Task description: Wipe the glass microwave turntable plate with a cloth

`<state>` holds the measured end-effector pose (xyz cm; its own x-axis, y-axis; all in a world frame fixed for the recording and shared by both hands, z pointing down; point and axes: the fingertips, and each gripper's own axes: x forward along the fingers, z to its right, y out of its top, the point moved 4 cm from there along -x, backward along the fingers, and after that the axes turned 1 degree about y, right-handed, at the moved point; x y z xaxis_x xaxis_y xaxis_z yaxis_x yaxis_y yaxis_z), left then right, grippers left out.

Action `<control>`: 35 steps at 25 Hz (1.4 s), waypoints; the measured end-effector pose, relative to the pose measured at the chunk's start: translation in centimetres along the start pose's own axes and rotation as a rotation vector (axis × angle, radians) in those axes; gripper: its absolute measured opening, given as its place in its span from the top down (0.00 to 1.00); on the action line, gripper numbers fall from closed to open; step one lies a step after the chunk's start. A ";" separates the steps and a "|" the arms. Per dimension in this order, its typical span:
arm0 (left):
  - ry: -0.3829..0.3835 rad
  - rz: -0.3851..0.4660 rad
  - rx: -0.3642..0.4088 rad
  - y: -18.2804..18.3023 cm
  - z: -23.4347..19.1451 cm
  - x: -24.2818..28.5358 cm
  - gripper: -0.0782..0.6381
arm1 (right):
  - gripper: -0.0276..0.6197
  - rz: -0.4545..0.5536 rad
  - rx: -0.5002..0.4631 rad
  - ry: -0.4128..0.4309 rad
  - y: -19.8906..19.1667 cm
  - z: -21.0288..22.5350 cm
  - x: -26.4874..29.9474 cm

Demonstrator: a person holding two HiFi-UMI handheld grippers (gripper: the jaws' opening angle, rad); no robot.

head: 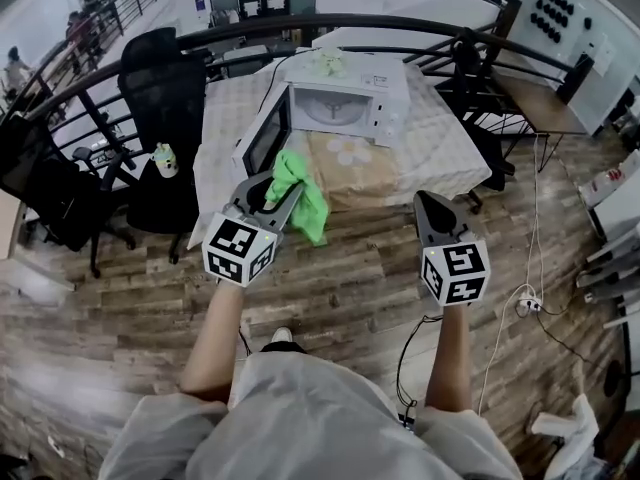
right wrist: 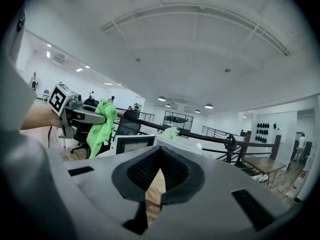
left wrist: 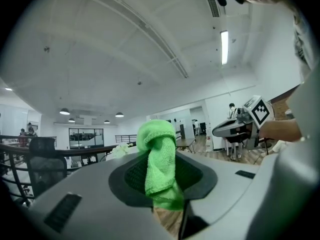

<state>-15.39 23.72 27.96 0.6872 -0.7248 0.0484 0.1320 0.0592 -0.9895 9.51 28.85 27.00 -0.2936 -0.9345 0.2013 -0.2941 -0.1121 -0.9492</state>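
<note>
A white microwave [head: 345,103] stands on the table with its door [head: 262,140] swung open to the left. The glass turntable plate [head: 335,114] lies inside its cavity. My left gripper [head: 283,196] is shut on a green cloth [head: 300,196] that hangs from its jaws in front of the table's near edge; the cloth [left wrist: 161,159] fills the middle of the left gripper view. My right gripper [head: 432,208] is shut and holds nothing, level with the left one and to its right. The right gripper view shows the microwave [right wrist: 170,143] ahead and the cloth [right wrist: 101,127] at left.
The table [head: 430,158] has a checked cover and a flower-printed mat [head: 352,160] before the microwave. Black office chairs [head: 160,88] and a small stool with a bottle [head: 165,160] stand left. A curved black railing [head: 400,28] runs behind. Cables [head: 525,303] lie on the wooden floor at right.
</note>
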 end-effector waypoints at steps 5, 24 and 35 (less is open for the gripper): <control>0.005 -0.017 0.003 -0.7 -1.3 3.7 0.72 | 0.94 0.018 0.042 -0.004 -0.6 2.8 2.9; -0.068 -0.025 0.037 -1.9 -17.7 27.5 0.71 | 0.94 -0.028 0.075 -0.038 1.6 13.3 24.9; 0.019 -0.152 -0.076 -8.8 -19.5 34.2 0.71 | 0.95 -0.087 0.116 -0.054 -2.6 18.3 31.9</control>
<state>-6.99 -14.98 35.69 0.6500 -0.7340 0.1967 0.1789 -0.1038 -0.9784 17.59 -6.88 31.48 -0.2217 -0.9358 0.2742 -0.2082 -0.2293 -0.9508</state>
